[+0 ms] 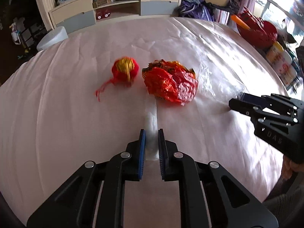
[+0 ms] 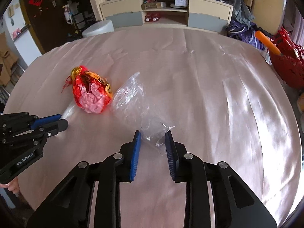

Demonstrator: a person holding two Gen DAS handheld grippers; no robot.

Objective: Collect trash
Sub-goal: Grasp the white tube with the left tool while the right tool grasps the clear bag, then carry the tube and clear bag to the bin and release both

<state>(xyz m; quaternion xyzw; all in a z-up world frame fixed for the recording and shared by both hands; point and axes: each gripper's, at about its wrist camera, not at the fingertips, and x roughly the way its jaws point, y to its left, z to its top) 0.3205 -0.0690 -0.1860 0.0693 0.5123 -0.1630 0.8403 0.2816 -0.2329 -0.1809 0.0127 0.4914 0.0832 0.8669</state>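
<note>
Left gripper point(image 1: 151, 133): jaws narrow, blue pads pinched on a pale, translucent strip of plastic wrap point(image 1: 151, 121) that lies flat on the table and runs forward from the tips.
Right gripper point(image 2: 153, 134): jaws a little apart, a clear plastic bag point(image 2: 136, 102) bunched between the pads; the left pad meets the film, but whether the right one presses it cannot be told.
Crumpled red wrapper point(image 1: 171, 82): just ahead of the left gripper's tips and slightly to their right, sitting at the far end of the strip; from the right gripper it is ahead and to the left, pink stuff showing in its open side.
Red and gold ball point(image 1: 124, 71): ahead and to the left of the left gripper, just beside the red wrapper, red strings trailing off it.
Clear bag's spread: fans out ahead and left of the right gripper, nearly reaching the red wrapper.
Table point(image 2: 209, 95): round, under a glossy pink cover, both grippers angled down at it.
Red basket point(image 2: 286, 64): far right of the right gripper, at the table's edge.
</note>
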